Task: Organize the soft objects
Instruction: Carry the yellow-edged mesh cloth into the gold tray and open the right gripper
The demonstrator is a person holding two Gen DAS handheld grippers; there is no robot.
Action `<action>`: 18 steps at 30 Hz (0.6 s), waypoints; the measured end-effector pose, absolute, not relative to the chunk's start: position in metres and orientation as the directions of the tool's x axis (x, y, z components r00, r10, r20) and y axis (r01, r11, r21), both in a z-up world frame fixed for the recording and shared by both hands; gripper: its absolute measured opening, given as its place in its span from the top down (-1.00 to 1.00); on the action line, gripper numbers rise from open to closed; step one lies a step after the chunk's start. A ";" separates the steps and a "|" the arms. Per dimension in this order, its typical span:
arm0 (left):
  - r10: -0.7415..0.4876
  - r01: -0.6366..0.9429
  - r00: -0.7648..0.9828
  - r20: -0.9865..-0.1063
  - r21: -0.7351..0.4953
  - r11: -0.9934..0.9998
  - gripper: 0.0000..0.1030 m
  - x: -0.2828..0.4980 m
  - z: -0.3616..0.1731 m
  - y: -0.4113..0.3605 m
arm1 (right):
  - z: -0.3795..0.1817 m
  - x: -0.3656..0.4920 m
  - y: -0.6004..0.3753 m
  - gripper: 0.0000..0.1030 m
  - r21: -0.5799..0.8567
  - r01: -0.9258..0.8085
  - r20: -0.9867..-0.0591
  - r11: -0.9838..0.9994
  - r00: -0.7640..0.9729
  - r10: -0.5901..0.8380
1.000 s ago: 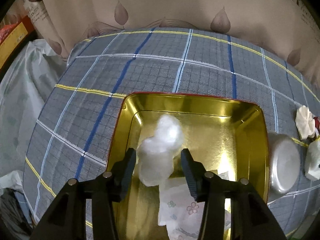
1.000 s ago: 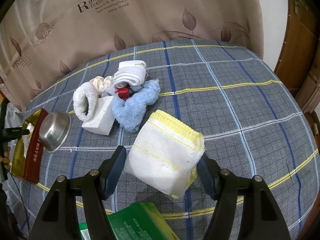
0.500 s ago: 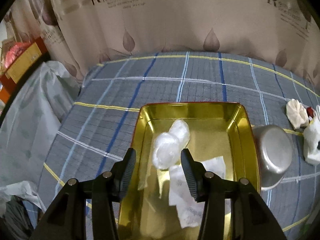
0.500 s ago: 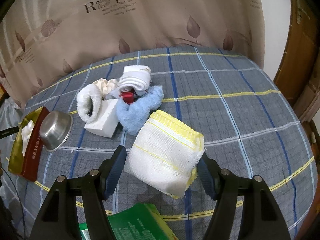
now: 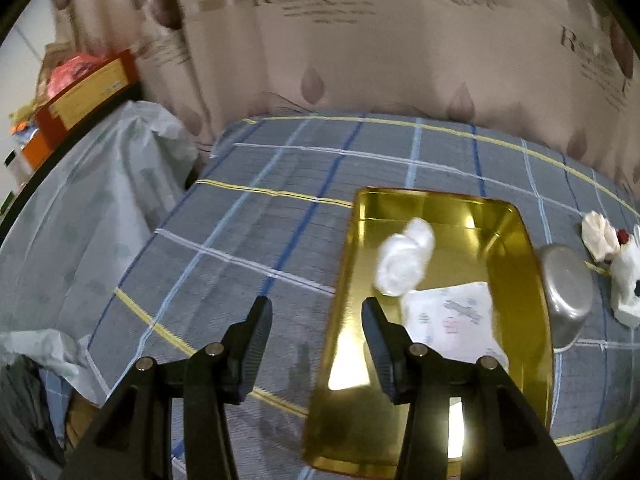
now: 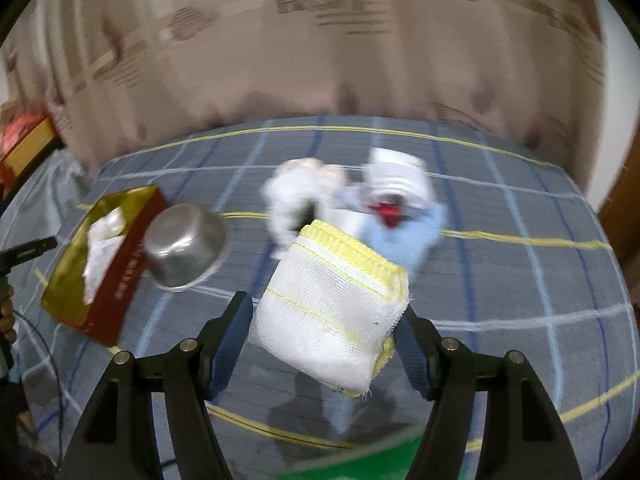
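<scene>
A gold tin tray (image 5: 524, 264) with a red outer wall lies on the plaid cloth; it also shows in the right wrist view (image 6: 132, 268). In it lie a white cotton wad (image 5: 404, 258) and a printed tissue pack (image 5: 452, 320). My left gripper (image 5: 316, 332) is open and empty, raised above the tray's left rim. My right gripper (image 6: 324, 320) is shut on a folded white gauze cloth with yellow edging (image 6: 332, 300), held above the table. A blurred pile of soft things (image 6: 360, 204), white, cream and light blue, lies beyond it.
A steel bowl (image 5: 568, 292) leans on the tray's right side, also in the right wrist view (image 6: 184, 248). A green pack (image 6: 360, 464) lies below my right gripper. A plastic-covered surface (image 5: 80, 216) and boxes (image 5: 80, 96) stand to the left. A curtain hangs behind.
My left gripper has risen and shifted left off the tray, leaving the cotton wad in it. My right gripper has swung left with the gauze cloth, toward the tray and bowl.
</scene>
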State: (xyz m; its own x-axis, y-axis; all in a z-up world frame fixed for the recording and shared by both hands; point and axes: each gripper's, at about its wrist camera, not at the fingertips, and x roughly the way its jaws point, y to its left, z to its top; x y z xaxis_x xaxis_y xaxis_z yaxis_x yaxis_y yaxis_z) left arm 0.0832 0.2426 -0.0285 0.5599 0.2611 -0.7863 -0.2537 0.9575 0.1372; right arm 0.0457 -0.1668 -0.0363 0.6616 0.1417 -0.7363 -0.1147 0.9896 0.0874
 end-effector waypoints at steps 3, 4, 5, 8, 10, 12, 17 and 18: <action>0.267 -0.284 0.555 -0.788 0.123 0.951 0.08 0.076 -0.029 0.253 | -0.033 0.052 -0.130 -0.27 0.058 -0.199 -0.741 0.978 0.648 0.176; 0.266 -0.294 0.551 -0.791 0.114 0.949 0.08 0.074 -0.030 0.258 | -0.031 0.054 -0.115 -0.27 0.046 -0.237 -0.742 0.970 0.642 0.192; 0.272 -0.306 0.547 -0.792 0.113 0.945 0.08 0.071 -0.031 0.262 | -0.030 0.055 -0.105 -0.27 0.040 -0.259 -0.741 0.965 0.640 0.202; 0.293 -0.342 0.539 -0.790 0.112 0.933 0.08 0.064 -0.033 0.274 | -0.027 0.057 -0.068 -0.27 0.029 -0.345 -0.743 0.938 0.620 0.251; 0.299 -0.362 0.537 -0.789 0.105 0.926 0.08 0.059 -0.034 0.281 | -0.026 0.058 -0.047 -0.27 0.031 -0.392 -0.747 0.919 0.602 0.282; 0.297 -0.381 0.526 -0.797 0.092 0.920 0.08 0.055 -0.035 0.289 | -0.024 0.061 -0.025 -0.27 0.037 -0.436 -0.749 0.899 0.584 0.314; 0.313 -0.431 0.512 -0.799 0.076 0.899 0.08 0.048 -0.034 0.304 | -0.016 0.066 0.025 -0.27 0.013 -0.522 -0.736 0.853 0.572 0.361; 0.310 -0.442 0.512 -0.801 0.063 0.895 0.08 0.046 -0.034 0.308 | -0.015 0.067 0.034 -0.27 0.009 -0.538 -0.735 0.843 0.568 0.371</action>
State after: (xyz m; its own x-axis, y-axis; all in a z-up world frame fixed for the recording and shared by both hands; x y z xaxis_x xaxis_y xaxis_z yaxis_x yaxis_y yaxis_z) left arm 0.0465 0.3080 -0.0335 0.5120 0.3096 -0.8013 -0.4425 0.8946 0.0629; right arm 0.0671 0.0342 -0.0153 0.5682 0.3707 -0.7346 -0.5379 0.8430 0.0094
